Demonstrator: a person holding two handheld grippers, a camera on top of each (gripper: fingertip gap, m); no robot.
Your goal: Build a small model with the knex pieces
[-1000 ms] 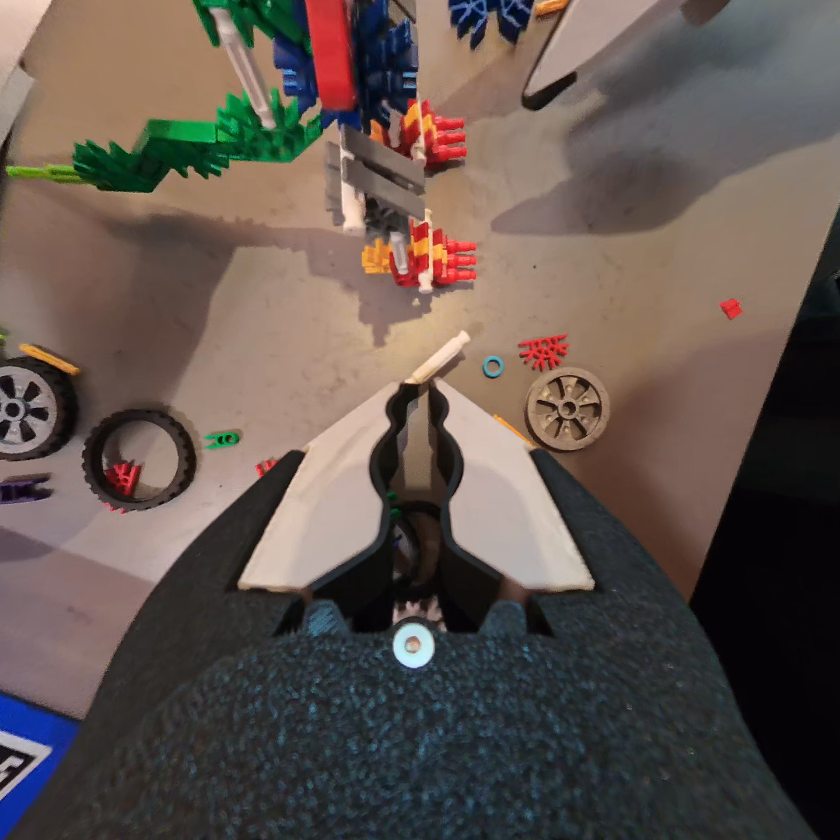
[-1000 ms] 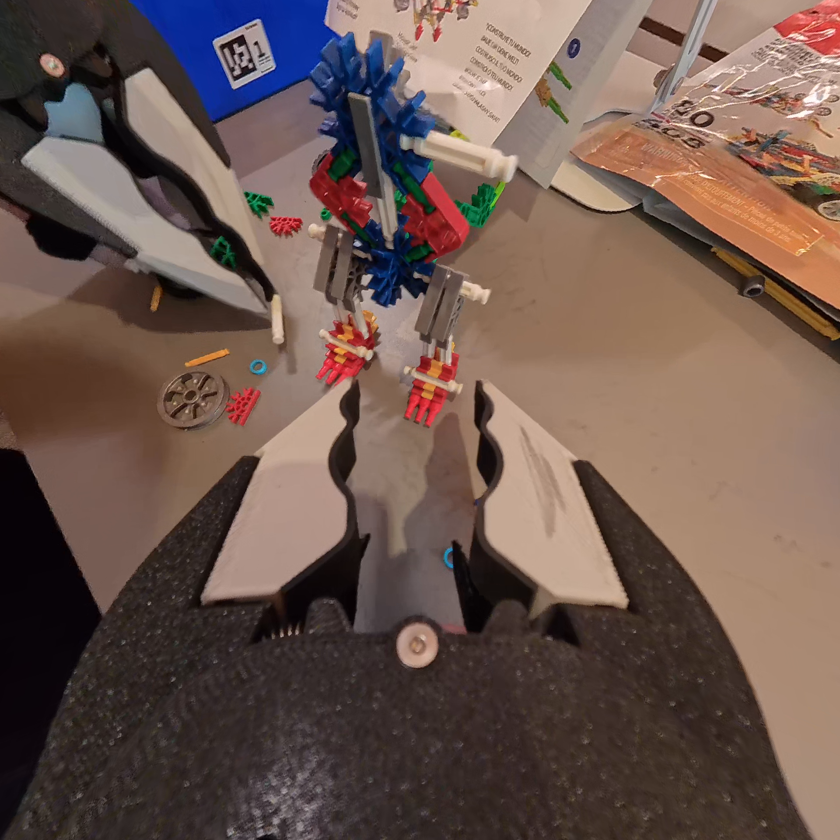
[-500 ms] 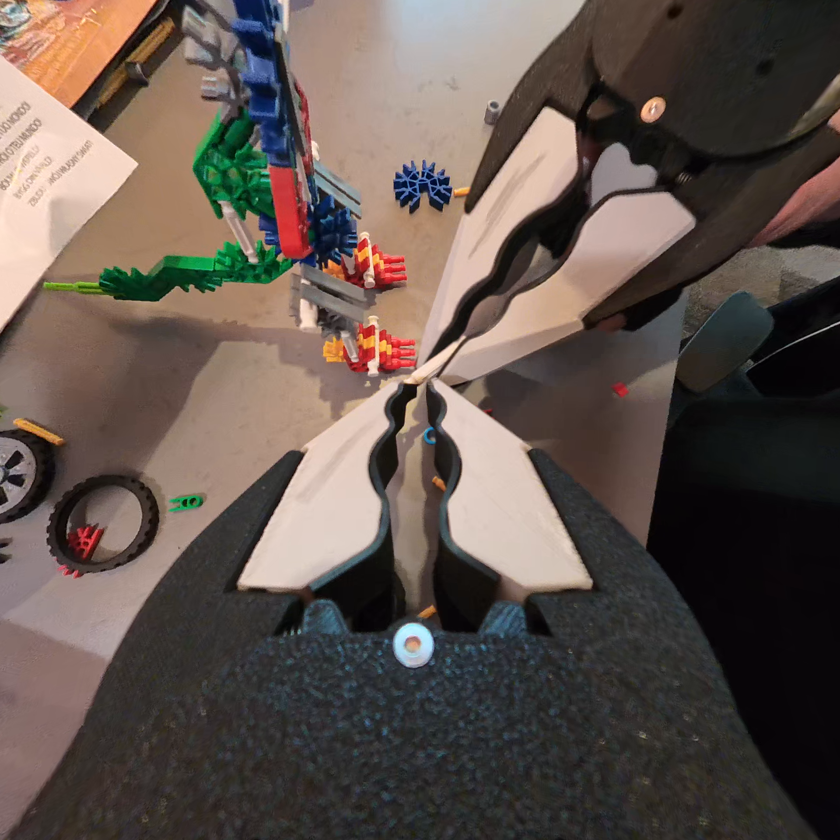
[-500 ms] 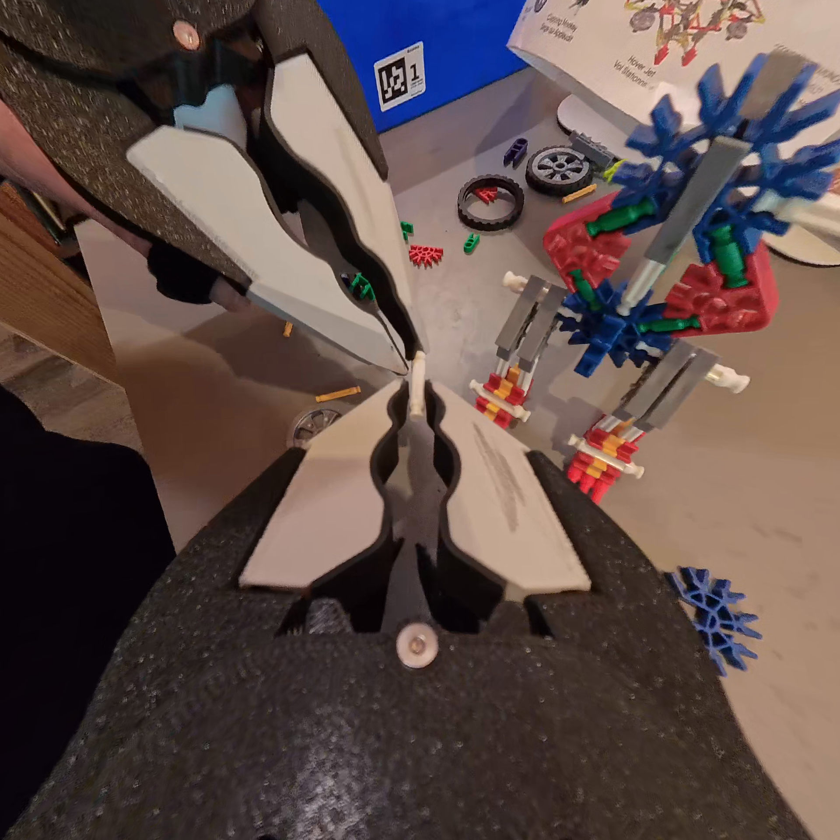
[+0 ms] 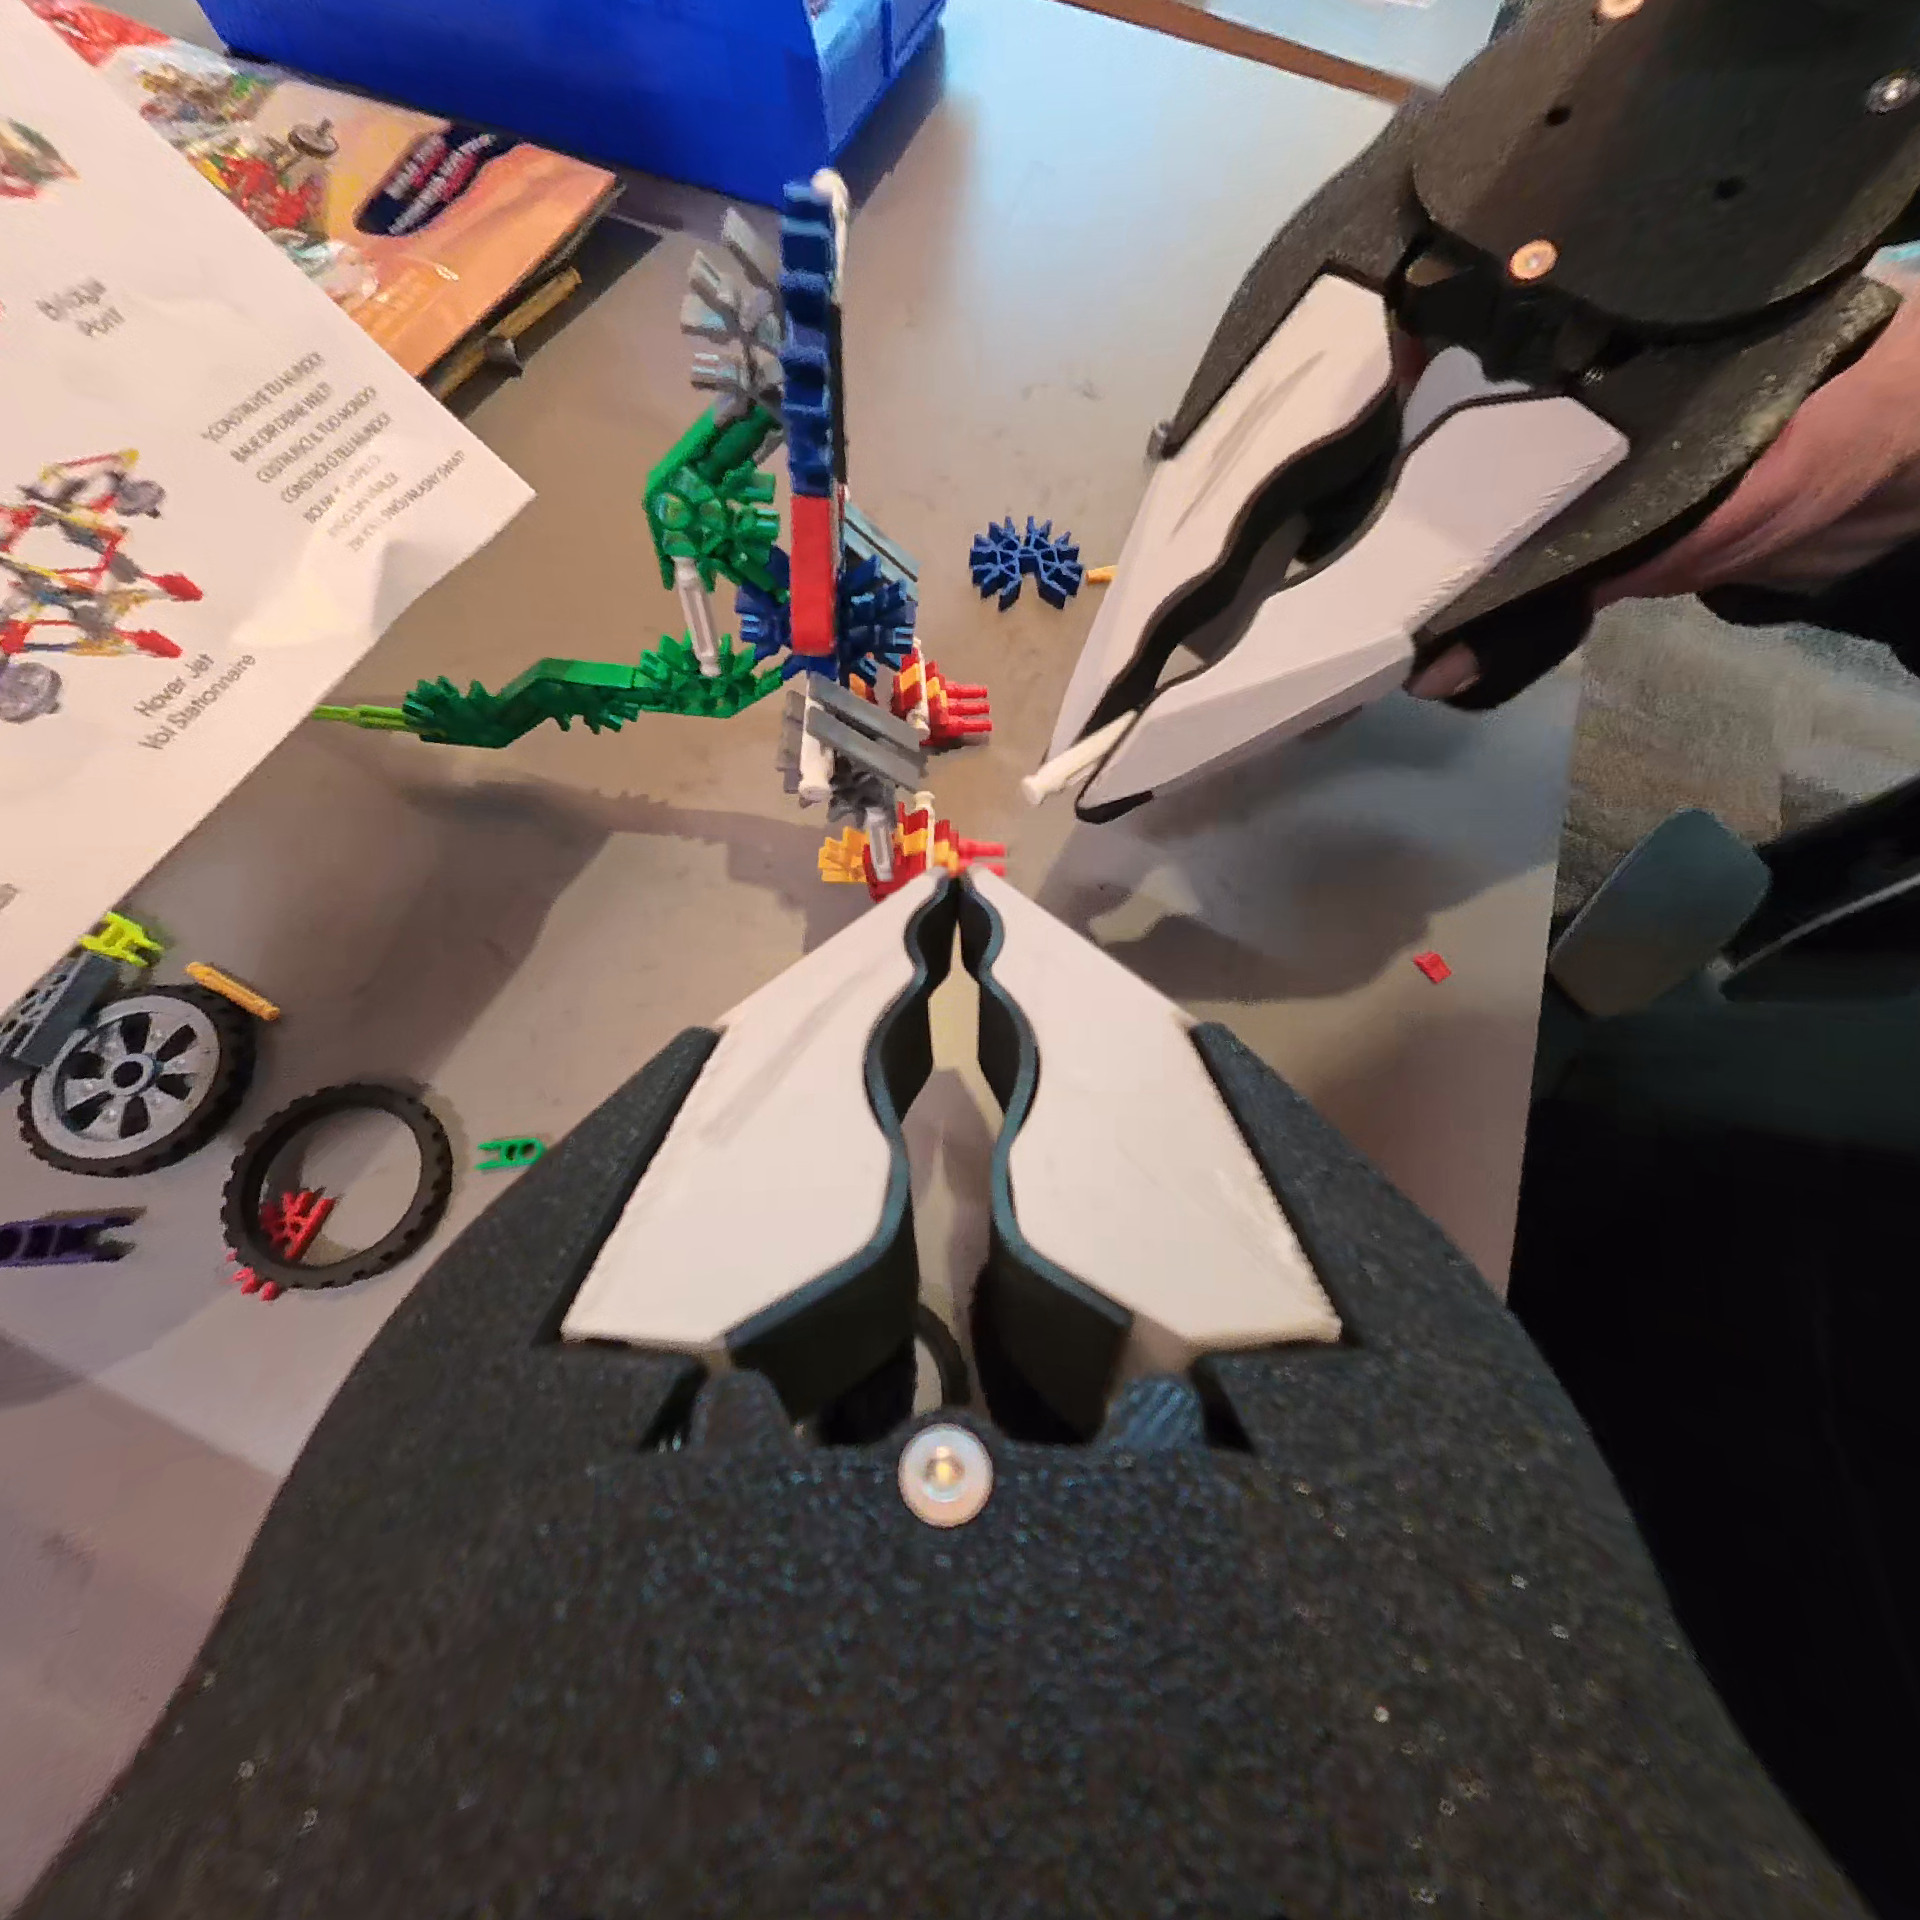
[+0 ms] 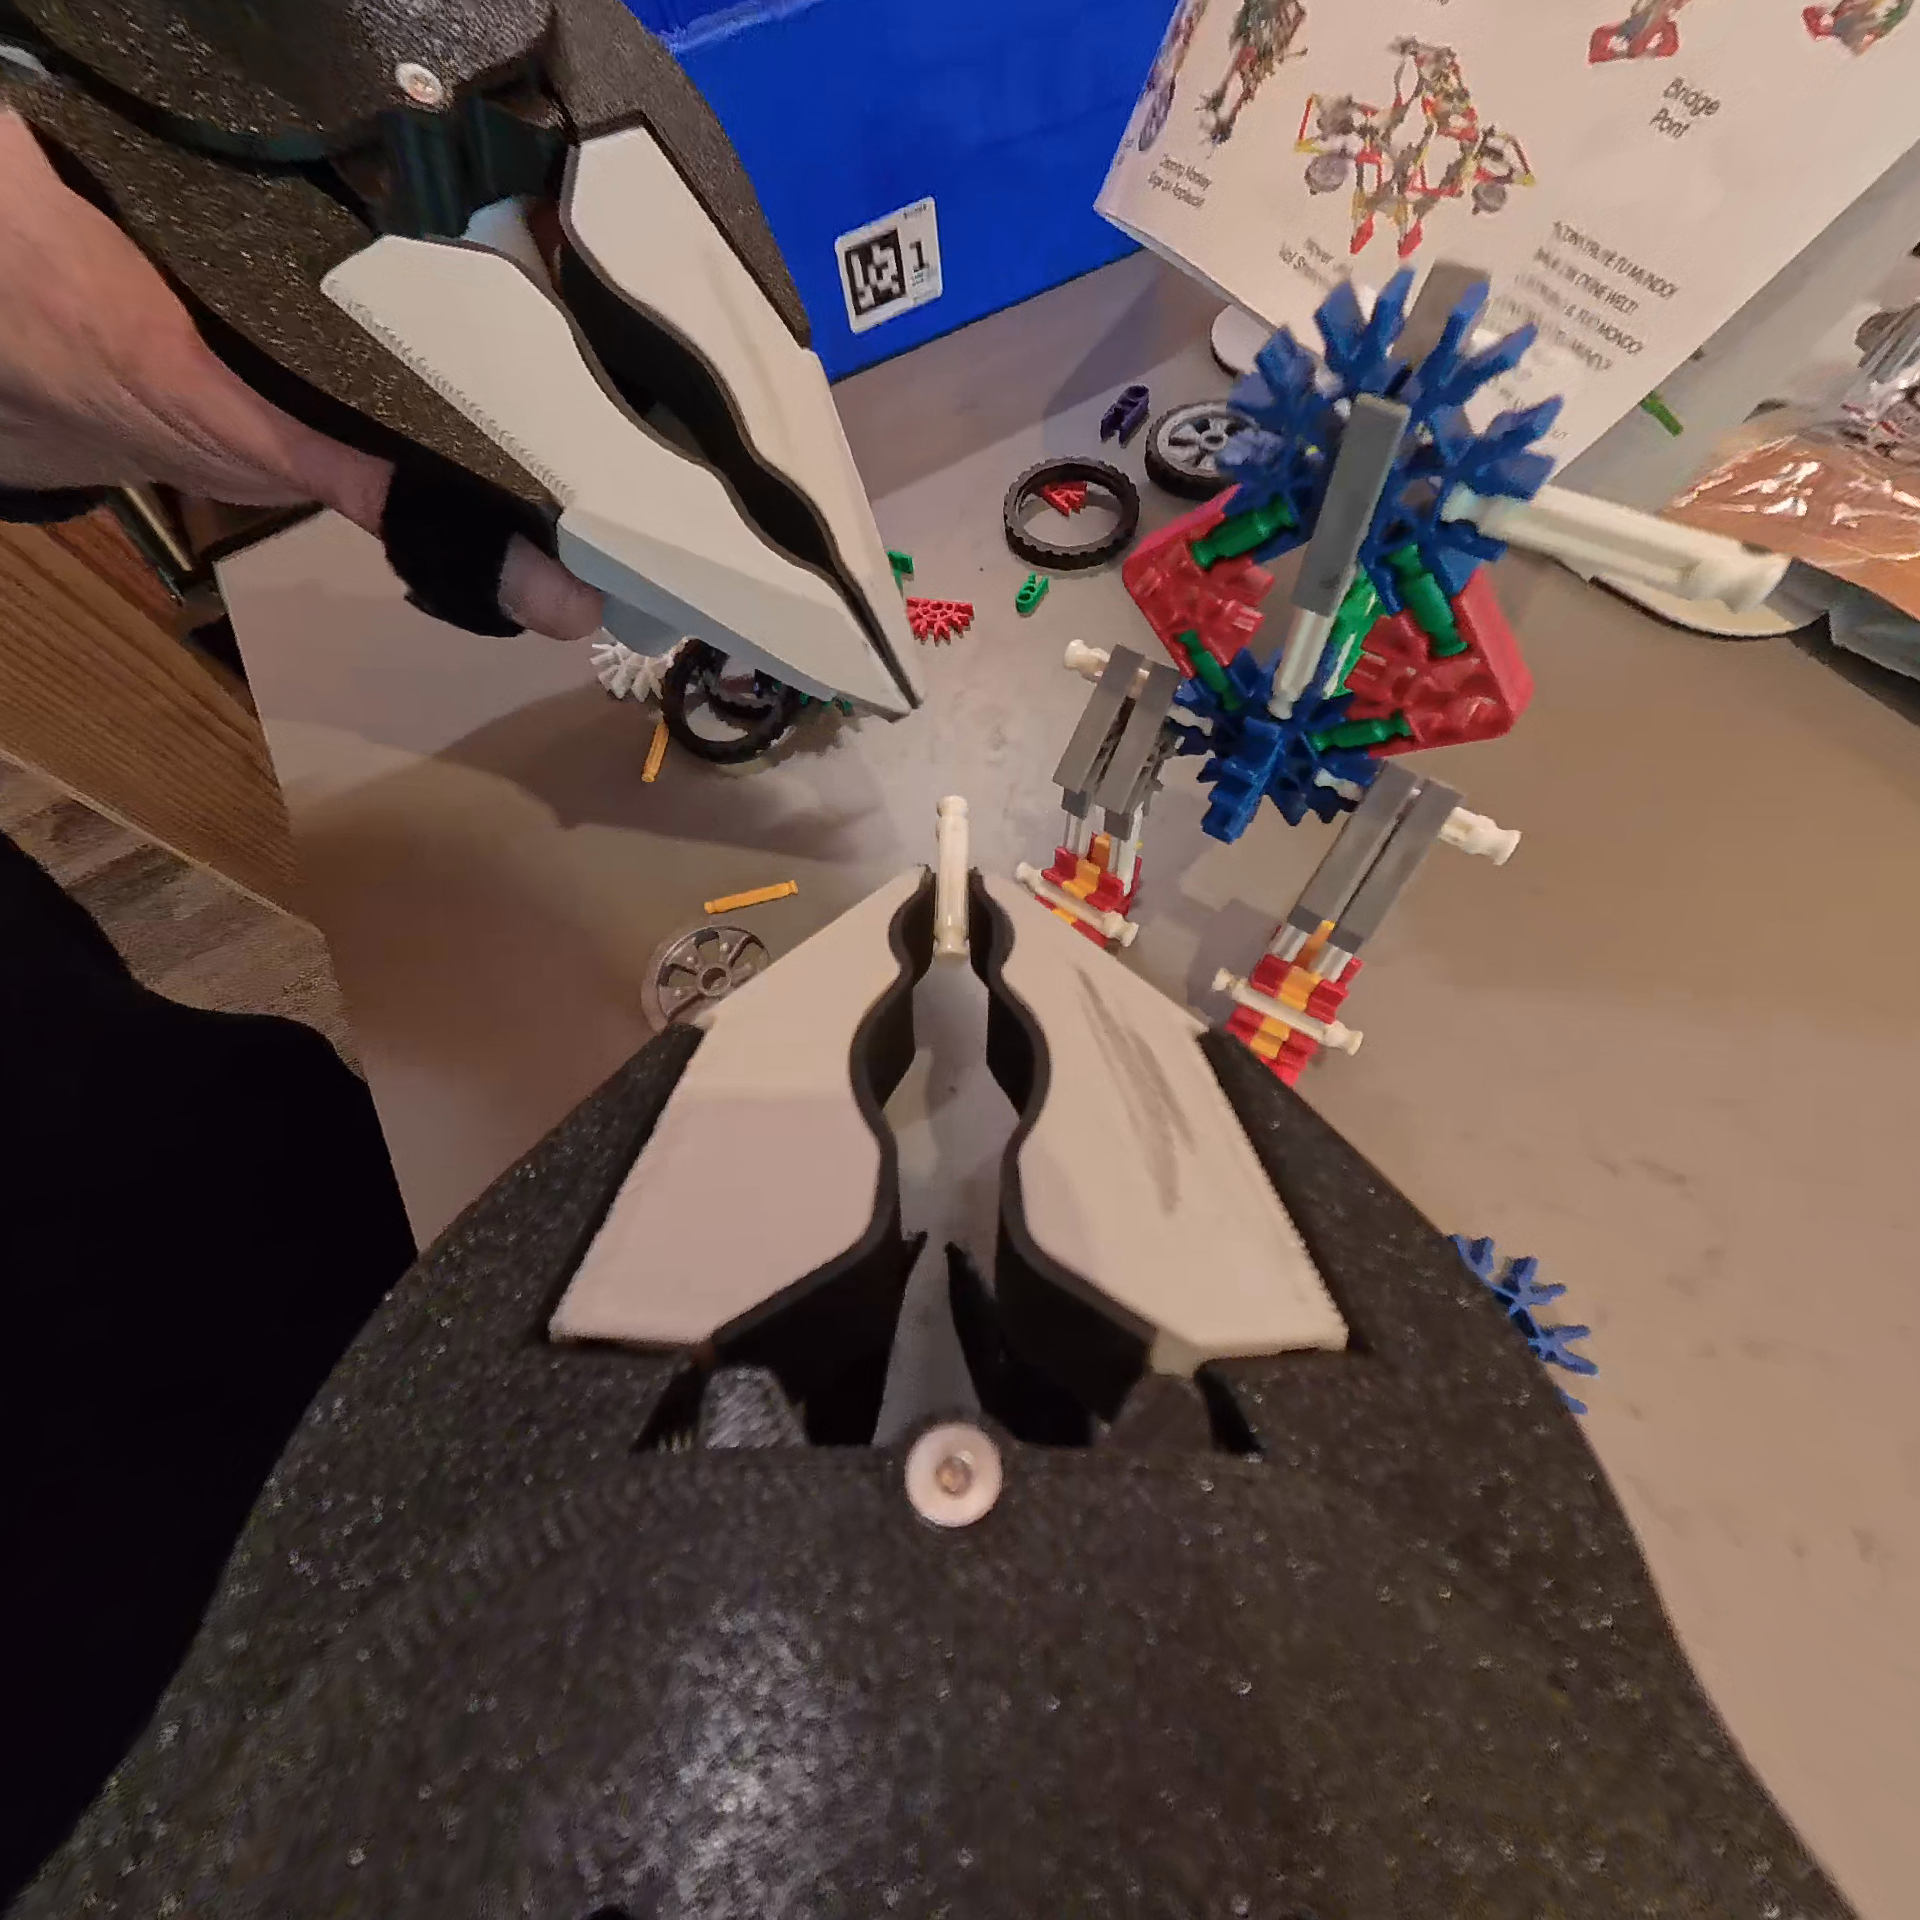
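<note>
A toy figure [image 5: 810, 582] of blue, red, green and grey building pieces stands on the grey table, on two red-and-yellow feet; it also shows in the right wrist view [image 6: 1340, 665]. My right gripper [image 6: 951, 881] is shut on a short white rod [image 6: 951, 831], held above the table just left of the figure's feet. In the left wrist view the right gripper [image 5: 1081, 784] comes in from the upper right with the rod [image 5: 1070, 767] sticking out of its tips. My left gripper [image 5: 954, 883] is shut and empty, close to the nearer foot. It hangs a little beyond the rod in the right wrist view [image 6: 902, 704].
A blue box [image 5: 582, 94] and an instruction sheet [image 5: 156, 436] lie at the back left. A wheel [image 5: 125, 1075], a black tyre [image 5: 338, 1184], a loose blue connector [image 5: 1023, 561] and a grey hub [image 6: 707, 971] lie on the table. The table edge [image 5: 1527, 1039] runs down the right. Less than 4 cm separates the two grippers' tips. The grey hub [image 6: 707, 971] is about 8 centimetres from my right fingertips.
The white rod passed from my left gripper to my right one. The right gripper shut on it, the left let go, shut empty and drew back a little.
</note>
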